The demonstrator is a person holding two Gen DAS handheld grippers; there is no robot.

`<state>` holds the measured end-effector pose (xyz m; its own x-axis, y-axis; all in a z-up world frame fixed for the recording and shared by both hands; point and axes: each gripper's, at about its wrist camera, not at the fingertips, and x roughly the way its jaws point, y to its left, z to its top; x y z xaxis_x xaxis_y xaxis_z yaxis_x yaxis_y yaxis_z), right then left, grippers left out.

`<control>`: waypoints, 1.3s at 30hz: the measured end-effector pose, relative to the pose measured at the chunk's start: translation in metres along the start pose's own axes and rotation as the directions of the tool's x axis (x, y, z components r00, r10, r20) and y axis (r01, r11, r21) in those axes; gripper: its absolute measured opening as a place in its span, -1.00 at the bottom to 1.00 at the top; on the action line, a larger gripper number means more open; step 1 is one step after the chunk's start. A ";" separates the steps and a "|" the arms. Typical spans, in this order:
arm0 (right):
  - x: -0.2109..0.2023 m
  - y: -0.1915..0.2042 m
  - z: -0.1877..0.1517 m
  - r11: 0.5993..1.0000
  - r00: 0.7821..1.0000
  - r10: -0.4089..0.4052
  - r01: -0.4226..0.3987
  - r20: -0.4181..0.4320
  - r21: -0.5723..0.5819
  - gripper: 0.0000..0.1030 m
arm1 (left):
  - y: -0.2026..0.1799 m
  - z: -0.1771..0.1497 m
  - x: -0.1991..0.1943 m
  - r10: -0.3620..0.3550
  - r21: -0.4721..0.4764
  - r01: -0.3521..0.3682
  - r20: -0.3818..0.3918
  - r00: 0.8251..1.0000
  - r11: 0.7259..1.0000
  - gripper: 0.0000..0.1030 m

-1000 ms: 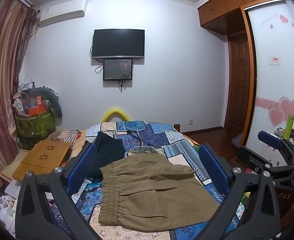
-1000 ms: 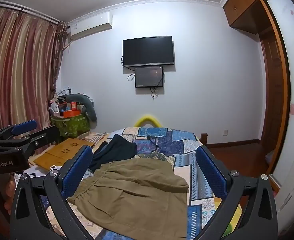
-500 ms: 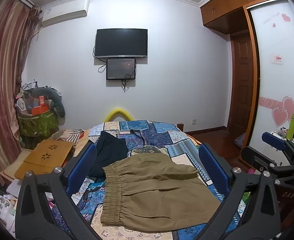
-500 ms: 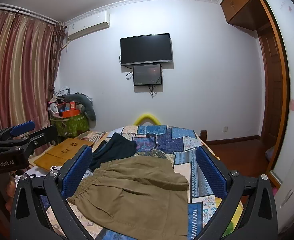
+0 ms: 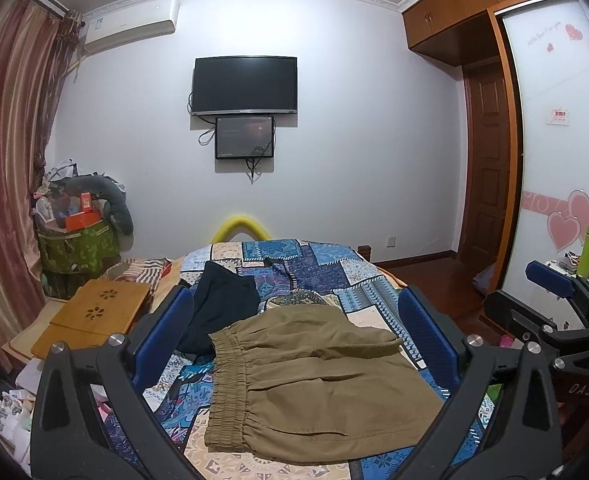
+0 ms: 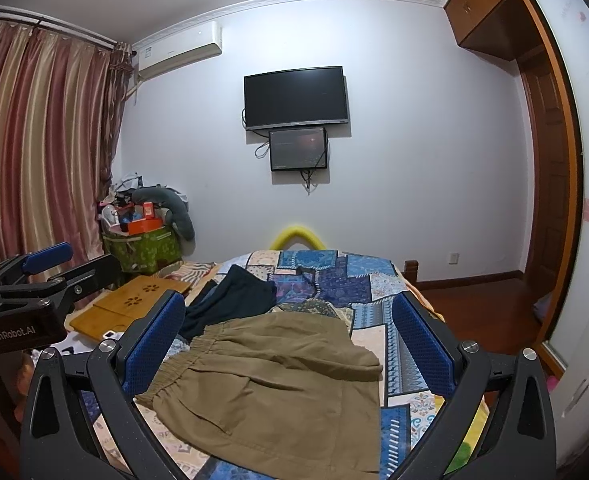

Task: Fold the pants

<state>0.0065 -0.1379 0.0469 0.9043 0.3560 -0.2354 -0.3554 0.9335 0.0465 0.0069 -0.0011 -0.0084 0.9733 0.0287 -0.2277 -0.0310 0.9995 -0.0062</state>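
Note:
Olive-brown pants [image 5: 314, 384] with an elastic waistband lie folded flat on the patchwork bedspread [image 5: 314, 268]; they also show in the right wrist view [image 6: 278, 380]. My left gripper [image 5: 294, 320] is open and empty, held above the pants, its blue pads wide apart. My right gripper [image 6: 288, 320] is open and empty, also above the pants. Each gripper shows at the edge of the other's view: the right one [image 5: 554, 292], the left one [image 6: 42, 272].
A dark garment [image 5: 218, 304] lies on the bed beyond the pants. A wooden lap desk [image 5: 94, 312] sits at the bed's left. A green basket of clutter [image 5: 78, 240] stands by the curtain. A wardrobe and door are at the right.
Both grippers have tilted slightly, so the view has shifted a little. The pants have not moved and both grippers stay open.

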 end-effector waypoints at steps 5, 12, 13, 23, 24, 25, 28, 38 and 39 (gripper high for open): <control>0.001 0.000 0.001 1.000 1.000 0.002 -0.002 -0.002 0.000 0.99 | 0.001 -0.001 0.000 0.000 0.000 0.000 0.000 1.000 1.000 1.00; 0.001 0.000 0.000 1.000 1.000 0.003 -0.003 -0.001 -0.001 0.99 | 0.004 -0.001 0.000 0.001 -0.001 -0.001 0.000 1.000 1.000 1.00; 0.001 0.000 0.000 1.000 1.000 0.003 -0.003 -0.001 0.000 0.99 | 0.004 -0.001 0.000 0.001 -0.001 -0.001 0.001 1.000 1.000 1.00; 0.002 0.001 0.000 1.000 1.000 0.003 -0.003 0.000 -0.001 0.99 | 0.005 -0.001 0.001 0.001 0.001 -0.001 0.001 1.000 1.000 1.00; 0.002 0.001 0.000 1.000 1.000 0.002 -0.002 0.000 -0.002 0.99 | 0.004 0.000 0.002 0.002 0.003 -0.002 0.000 1.000 1.000 1.00; 0.002 0.001 0.000 1.000 1.000 0.003 -0.003 0.000 -0.003 1.00 | 0.004 0.000 0.002 0.002 0.004 -0.002 0.001 1.000 1.000 1.00; 0.003 0.002 0.000 1.000 1.000 0.004 -0.004 0.001 -0.003 0.99 | 0.003 0.001 0.002 0.002 0.004 -0.002 0.000 1.000 1.000 1.00; 0.003 0.003 0.000 1.000 1.000 0.003 -0.003 0.002 -0.004 0.99 | -0.001 0.002 0.001 0.004 0.011 -0.004 0.000 1.000 1.000 1.00; 0.003 0.003 0.000 1.000 1.000 0.004 -0.004 0.001 -0.003 0.99 | -0.001 0.002 0.001 0.004 0.012 -0.004 -0.001 1.000 1.000 1.00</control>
<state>0.0081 -0.1345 0.0460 0.9032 0.3597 -0.2340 -0.3597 0.9320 0.0444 0.0083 -0.0020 -0.0063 0.9729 0.0326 -0.2288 -0.0320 0.9995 0.0061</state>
